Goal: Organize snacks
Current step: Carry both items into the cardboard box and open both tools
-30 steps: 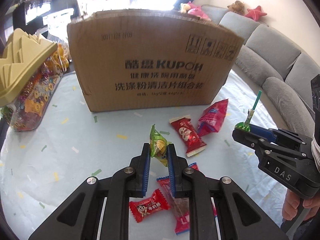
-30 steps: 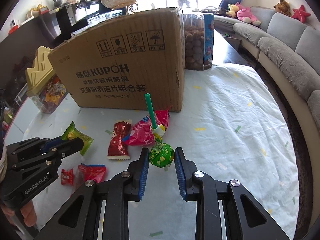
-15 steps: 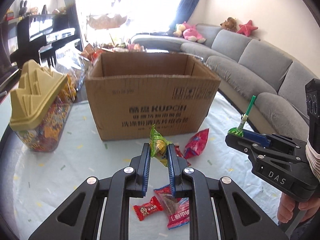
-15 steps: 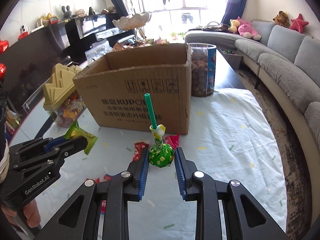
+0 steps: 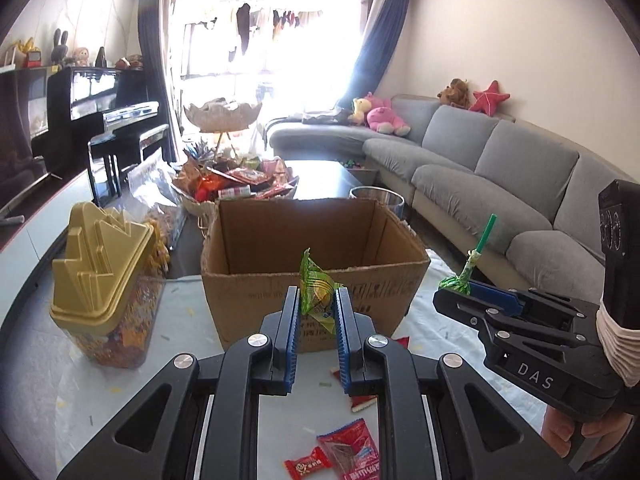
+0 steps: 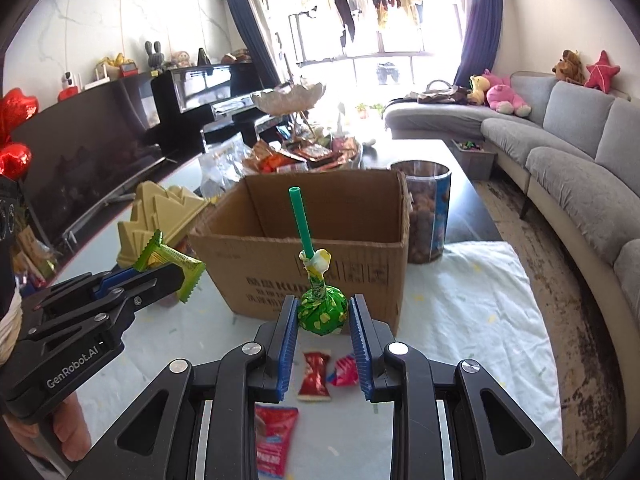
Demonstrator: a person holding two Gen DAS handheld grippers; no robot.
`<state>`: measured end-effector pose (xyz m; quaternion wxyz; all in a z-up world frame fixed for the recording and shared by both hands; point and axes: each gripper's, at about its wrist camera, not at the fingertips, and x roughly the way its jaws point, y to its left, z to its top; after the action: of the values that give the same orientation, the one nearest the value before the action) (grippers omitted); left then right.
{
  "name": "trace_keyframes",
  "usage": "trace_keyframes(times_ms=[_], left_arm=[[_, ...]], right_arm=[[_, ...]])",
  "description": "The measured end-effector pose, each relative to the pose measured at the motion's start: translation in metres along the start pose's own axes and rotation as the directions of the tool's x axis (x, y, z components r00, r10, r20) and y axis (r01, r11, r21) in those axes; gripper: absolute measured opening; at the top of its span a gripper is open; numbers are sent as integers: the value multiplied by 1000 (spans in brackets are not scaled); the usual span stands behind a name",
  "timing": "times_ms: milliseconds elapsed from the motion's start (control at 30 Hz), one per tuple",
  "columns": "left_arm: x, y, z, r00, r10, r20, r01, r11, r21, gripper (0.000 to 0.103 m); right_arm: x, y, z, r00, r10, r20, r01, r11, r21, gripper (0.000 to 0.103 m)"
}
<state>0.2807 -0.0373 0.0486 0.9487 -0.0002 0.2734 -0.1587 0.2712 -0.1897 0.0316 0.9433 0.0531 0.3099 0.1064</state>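
Note:
My left gripper is shut on a green snack packet and holds it in the air just before the near wall of the open cardboard box. My right gripper is shut on a green-wrapped lollipop with a green stick, also raised in front of the box. Each gripper shows in the other's view: the right one to the right, the left one to the left. Red snack packets lie on the table below.
A jar with a gold castle lid stands left of the box. A clear tub of snacks stands behind its right corner. A basket of snacks sits behind the box. A grey sofa runs along the right.
Both grippers have risen with their snacks, from table level to about the height of the box's rim, so the box's open inside now shows.

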Motion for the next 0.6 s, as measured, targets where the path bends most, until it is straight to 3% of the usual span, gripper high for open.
trace_keyframes(times_ms=[300,600], left_arm=[[-3,3,34,998,28,65,-29,999,28,18],[15,11,54,997,39,64,-41,999,27,18]], right_arm=[[4,2,34,999,10,49,-9,1000,-11,27],[20,3,58,998,16,61,-14,999,-30,27]])
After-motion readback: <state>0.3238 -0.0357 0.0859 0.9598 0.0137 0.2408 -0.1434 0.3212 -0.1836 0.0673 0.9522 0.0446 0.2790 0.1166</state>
